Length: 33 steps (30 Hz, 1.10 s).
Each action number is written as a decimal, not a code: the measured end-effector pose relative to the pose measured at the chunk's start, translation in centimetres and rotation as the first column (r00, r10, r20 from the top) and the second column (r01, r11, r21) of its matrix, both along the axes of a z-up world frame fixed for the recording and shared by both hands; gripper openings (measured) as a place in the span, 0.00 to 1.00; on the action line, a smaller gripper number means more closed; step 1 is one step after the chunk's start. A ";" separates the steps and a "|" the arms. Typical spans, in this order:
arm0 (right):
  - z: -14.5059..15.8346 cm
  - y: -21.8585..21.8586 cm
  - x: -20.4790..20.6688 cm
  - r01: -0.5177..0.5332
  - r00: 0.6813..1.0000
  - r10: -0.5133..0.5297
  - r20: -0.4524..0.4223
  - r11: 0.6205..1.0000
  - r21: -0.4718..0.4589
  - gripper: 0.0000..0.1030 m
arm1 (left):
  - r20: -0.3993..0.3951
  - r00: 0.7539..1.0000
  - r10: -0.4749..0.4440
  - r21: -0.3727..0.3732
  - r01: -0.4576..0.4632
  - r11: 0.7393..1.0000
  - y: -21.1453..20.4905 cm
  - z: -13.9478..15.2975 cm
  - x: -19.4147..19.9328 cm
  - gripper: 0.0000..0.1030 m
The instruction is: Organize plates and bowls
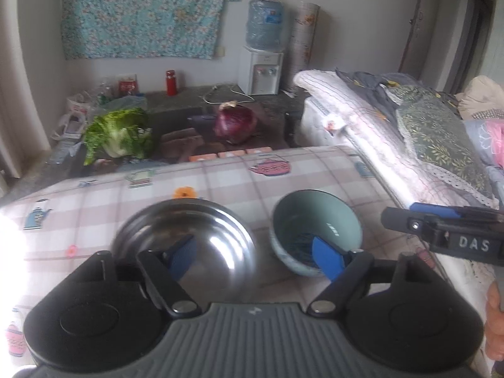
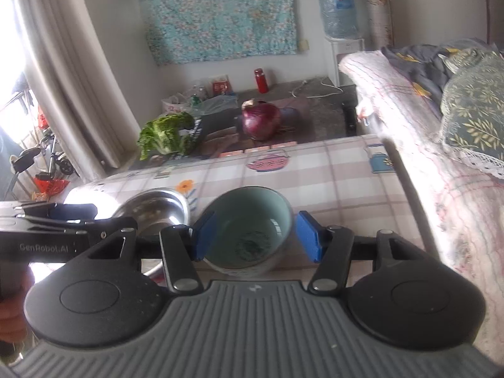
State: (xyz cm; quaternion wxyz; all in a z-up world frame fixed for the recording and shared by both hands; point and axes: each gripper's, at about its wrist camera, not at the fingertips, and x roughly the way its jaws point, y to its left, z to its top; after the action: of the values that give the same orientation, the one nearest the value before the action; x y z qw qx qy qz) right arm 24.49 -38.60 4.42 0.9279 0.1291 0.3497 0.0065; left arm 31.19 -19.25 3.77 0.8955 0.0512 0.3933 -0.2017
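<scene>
On the desk (image 1: 94,195) the steel bowl (image 1: 184,236) stands left and the green bowl (image 1: 315,233) just beside it on the right. My left gripper (image 1: 255,256) is wide and empty, above and nearer the steel one. My right gripper (image 2: 255,236) is half open, empty, with the green bowl straight ahead between its pads.

The steel bowl (image 1: 184,236) looks like polished metal, mirror-glossy with bright glare. The green bowl (image 2: 249,239) appears glazed ceramic, smooth with a soft sheen. The checked tablecloth (image 1: 104,208) looks like smooth, slightly shiny plastic sheeting.
</scene>
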 end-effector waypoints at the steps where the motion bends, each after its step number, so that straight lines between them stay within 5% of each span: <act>1: -0.3 -0.7 0.2 0.007 1.000 -0.007 -0.007 1.000 0.010 0.52 | -0.007 1.000 -0.005 0.005 0.005 1.000 -0.7 -0.3 0.1 0.69; 6: -2.3 -3.3 2.2 0.030 0.998 -0.027 -0.058 0.998 0.058 0.41 | -0.079 0.997 0.006 0.013 -0.005 1.000 -3.2 -1.9 1.6 0.40; 12: -4.9 -4.4 5.0 0.021 0.994 -0.008 -0.112 0.993 0.119 0.29 | -0.137 0.990 0.046 0.053 -0.039 0.998 -4.4 -3.4 3.1 0.27; 21: -7.2 -4.5 7.4 0.008 0.988 0.022 -0.153 0.981 0.192 0.11 | -0.199 0.975 0.103 0.076 -0.089 0.993 -4.9 -4.5 4.1 0.26; 33: -7.7 -4.2 7.6 -0.038 0.984 0.067 -0.168 0.984 0.171 0.09 | -0.288 0.953 0.089 0.017 -0.088 0.996 -5.6 -5.6 4.4 0.26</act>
State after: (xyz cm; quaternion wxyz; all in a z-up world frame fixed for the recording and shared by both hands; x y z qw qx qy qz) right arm 32.11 -42.85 -3.32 0.8795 0.1973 0.4303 0.0492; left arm 35.61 -24.85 -1.85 0.8365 0.0055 0.5222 -0.1659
